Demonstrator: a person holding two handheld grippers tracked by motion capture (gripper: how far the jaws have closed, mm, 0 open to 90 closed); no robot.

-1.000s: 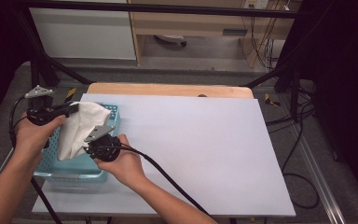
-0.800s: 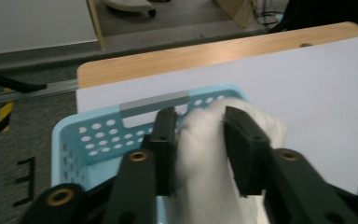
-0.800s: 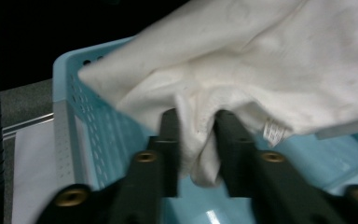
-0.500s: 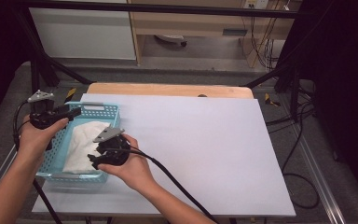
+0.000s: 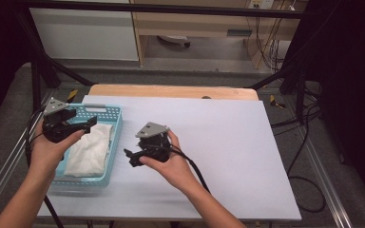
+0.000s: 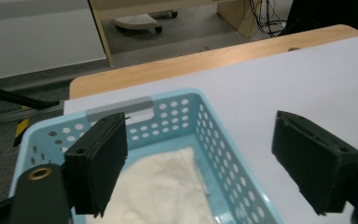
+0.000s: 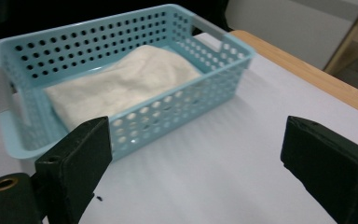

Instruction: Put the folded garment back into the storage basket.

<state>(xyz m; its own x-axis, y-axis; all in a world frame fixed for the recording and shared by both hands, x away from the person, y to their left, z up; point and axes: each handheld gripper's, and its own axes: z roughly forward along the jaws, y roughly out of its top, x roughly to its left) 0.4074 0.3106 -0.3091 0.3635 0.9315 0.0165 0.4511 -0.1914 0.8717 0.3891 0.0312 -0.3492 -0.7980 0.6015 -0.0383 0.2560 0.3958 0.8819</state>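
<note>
Folded white towel (image 5: 91,149) lies in blue perforated basket (image 5: 105,112), left of frame. Left gripper (image 5: 83,124) & right gripper (image 5: 132,156): jaws apart, empty. Prob. withdrawing: lift clear w/o snagging rim.

Left hand-held gripper (image 5: 83,124): held in left hand (image 5: 52,145) near the table's left edge, jaws spread wide with nothing between them, pointing toward the table's right edge. Left forearm entering from the near left corner. Right hand-held gripper (image 5: 129,156): held in right hand (image 5: 168,161) toward the table's middle, jaws likewise wide apart and empty, aimed toward the left edge. Right forearm entering from the near edge. Cable trailing back along right forearm.
</note>
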